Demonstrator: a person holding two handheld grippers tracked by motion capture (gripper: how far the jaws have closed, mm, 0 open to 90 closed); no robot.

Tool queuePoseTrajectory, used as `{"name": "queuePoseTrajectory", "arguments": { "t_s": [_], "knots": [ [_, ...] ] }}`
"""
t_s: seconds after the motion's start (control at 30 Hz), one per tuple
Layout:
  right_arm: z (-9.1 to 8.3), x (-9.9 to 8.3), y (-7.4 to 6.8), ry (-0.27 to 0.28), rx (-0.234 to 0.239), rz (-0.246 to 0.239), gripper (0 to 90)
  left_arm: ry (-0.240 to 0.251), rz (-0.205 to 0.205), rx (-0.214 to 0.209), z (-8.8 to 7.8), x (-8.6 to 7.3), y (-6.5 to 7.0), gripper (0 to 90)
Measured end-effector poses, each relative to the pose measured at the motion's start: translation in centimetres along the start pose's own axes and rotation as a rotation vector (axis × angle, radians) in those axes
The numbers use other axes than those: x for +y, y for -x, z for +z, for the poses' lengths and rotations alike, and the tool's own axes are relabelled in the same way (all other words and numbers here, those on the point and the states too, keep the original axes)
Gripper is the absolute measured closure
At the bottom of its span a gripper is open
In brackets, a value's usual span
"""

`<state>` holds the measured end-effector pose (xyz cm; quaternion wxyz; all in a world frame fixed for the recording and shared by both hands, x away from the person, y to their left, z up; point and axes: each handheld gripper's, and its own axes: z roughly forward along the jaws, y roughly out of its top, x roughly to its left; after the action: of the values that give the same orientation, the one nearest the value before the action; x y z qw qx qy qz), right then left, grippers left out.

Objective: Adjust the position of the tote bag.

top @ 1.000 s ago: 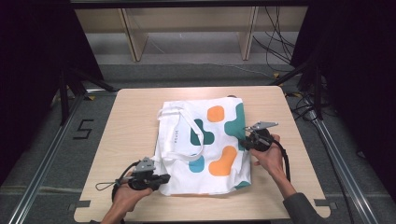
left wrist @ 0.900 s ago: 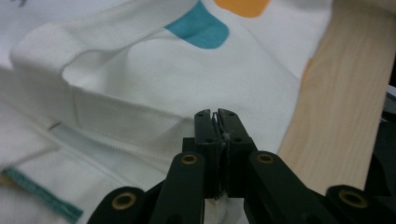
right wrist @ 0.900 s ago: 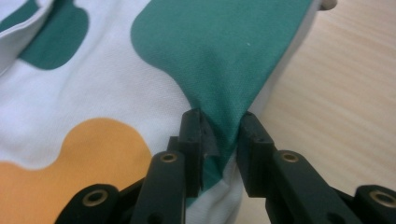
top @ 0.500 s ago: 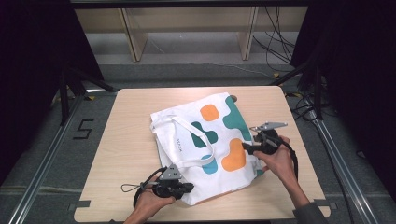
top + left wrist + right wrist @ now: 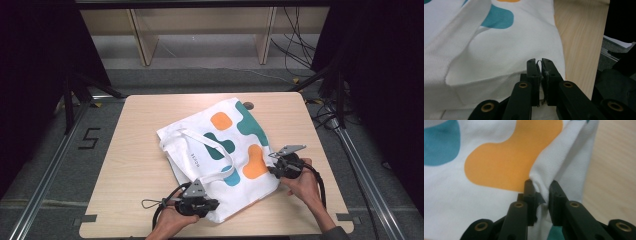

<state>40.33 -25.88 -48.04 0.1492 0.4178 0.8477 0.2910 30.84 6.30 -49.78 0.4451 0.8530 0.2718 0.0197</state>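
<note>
Clearly the main risk is cloth slipping out: the right gripper [image 5: 540, 192] has just been closing and pinches only a small raised fold at the edge of the bag [image 5: 220, 150], so a sharp pull could tug that fold free. The left gripper [image 5: 539, 72] has its jaws nearly together on a thin bit of the bag's near edge, with little fabric caught, and it could lose hold the same way. If the two hands pull unevenly, the bag may bunch or skew rather than move flat, and the loose strap [image 5: 207, 145] lying across the top could get dragged under. The bag is a white cloth tote printed with orange and teal blobs, lying flat and turned at an angle on the table [image 5: 135, 165], towards the near side, with the left gripper [image 5: 197, 202] at its near corner and the right gripper [image 5: 285, 165] at its right edge.
</note>
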Motion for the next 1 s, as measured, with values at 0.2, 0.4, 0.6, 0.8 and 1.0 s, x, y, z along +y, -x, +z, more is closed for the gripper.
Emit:
{"name": "queuePoseTrajectory", "arguments": {
  "t_s": [0.2, 0.4, 0.6, 0.8, 1.0],
  "knots": [
    [0.6, 1.5, 2.7, 0.018, -0.096, -0.043, 82.0, -0.014, 0.1, 0.003, 4.0, 2.9, 2.4, 84.1],
    [0.4, 1.5, 4.8, 0.059, -0.141, 0.001, 75.8, 0.006, 0.119, -0.024, 7.1, 5.0, 3.9, 84.0],
    [-2.7, 1.0, 4.7, 0.166, -0.113, 0.051, 57.4, 0.067, 0.076, -0.098, 4.5, 4.8, 3.5, 62.4],
    [-4.6, -0.1, 1.0, 0.168, -0.005, -0.003, 40.8, 0.135, 0.102, 0.043, -2.4, 3.7, 1.0, 46.1],
    [-4.4, -0.3, -3.1, 0.147, 0.085, -0.06, 36.7, 0.091, 0.105, 0.308, -7.7, 1.2, -4.1, 41.5]
  ]
}}
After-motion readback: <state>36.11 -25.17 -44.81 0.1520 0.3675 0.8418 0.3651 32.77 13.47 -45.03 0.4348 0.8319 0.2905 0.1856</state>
